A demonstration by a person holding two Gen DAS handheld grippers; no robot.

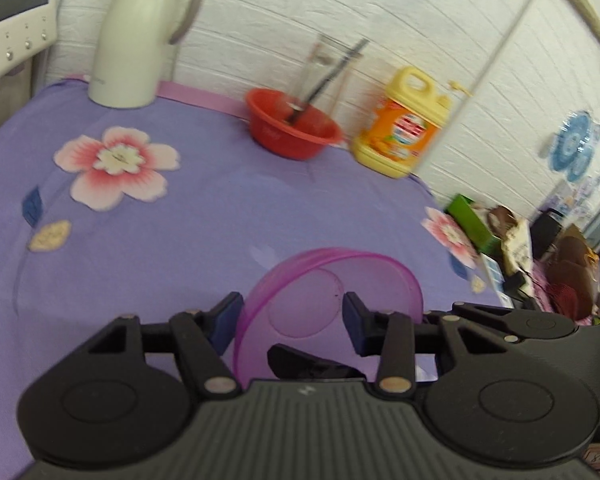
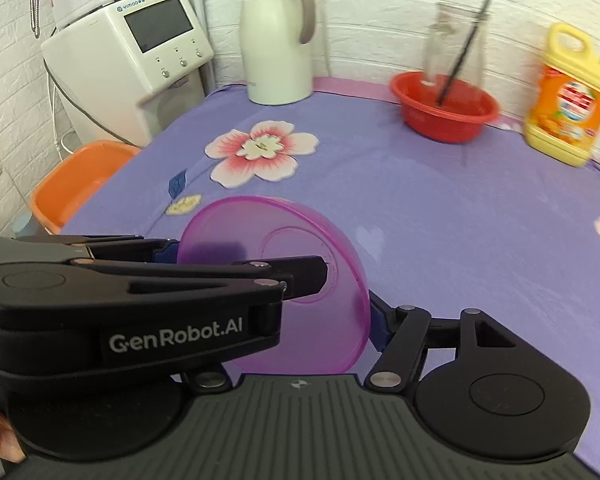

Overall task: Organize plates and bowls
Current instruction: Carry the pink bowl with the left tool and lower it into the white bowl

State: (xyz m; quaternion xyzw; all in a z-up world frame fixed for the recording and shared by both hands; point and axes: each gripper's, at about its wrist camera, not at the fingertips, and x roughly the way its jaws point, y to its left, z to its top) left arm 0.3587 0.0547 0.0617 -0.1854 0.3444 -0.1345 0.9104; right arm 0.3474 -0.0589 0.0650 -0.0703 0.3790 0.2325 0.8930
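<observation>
A translucent purple plastic bowl (image 1: 332, 292) is held on edge above the purple flowered tablecloth (image 1: 204, 216). In the left wrist view my left gripper (image 1: 292, 316) has its blue-padded fingers wide apart, one outside the bowl's rim and one inside; they do not press it. In the right wrist view the bowl (image 2: 296, 248) sits between my right gripper's fingers (image 2: 374, 326), which close on its rim; the left gripper's body crosses in front. A red bowl (image 2: 446, 106) with a glass and a stick stands at the back.
A white thermos jug (image 2: 278, 36) stands at the back. A yellow detergent bottle (image 2: 566, 96) stands at the back right. A white appliance (image 2: 128, 52) and an orange tub (image 2: 80, 180) lie left of the table. Clutter (image 1: 540, 256) lies beyond the right edge.
</observation>
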